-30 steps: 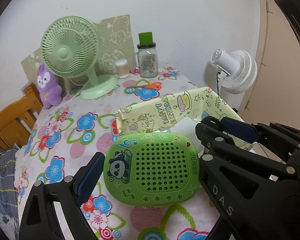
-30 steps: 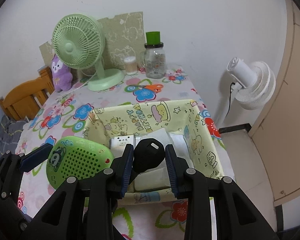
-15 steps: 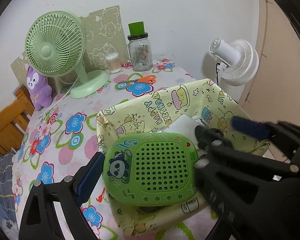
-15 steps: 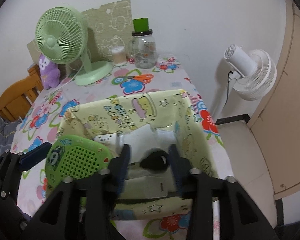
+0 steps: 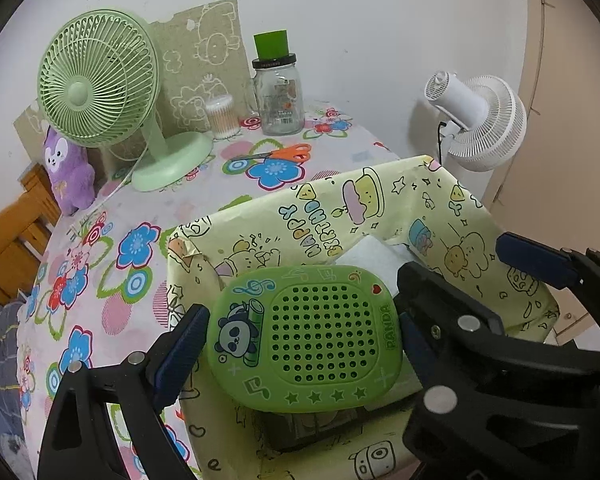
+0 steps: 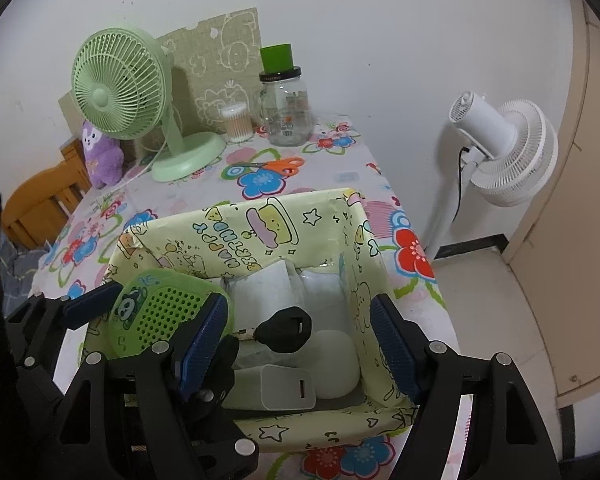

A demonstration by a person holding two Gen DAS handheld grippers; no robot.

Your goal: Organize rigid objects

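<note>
Green speaker (image 5: 306, 338) | long axis crosswise, clamped in left jaws | right jaws opening, empty

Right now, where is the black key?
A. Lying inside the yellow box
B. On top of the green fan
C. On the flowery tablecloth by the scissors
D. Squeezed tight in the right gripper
A: the black key lies inside the yellow box on the white things there, with the right gripper's opening jaws apart on both sides, not pressing it.

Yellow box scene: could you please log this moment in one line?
left hand-held gripper: holds green panda case | right hand-held gripper: opening | black key: in yellow box
</note>
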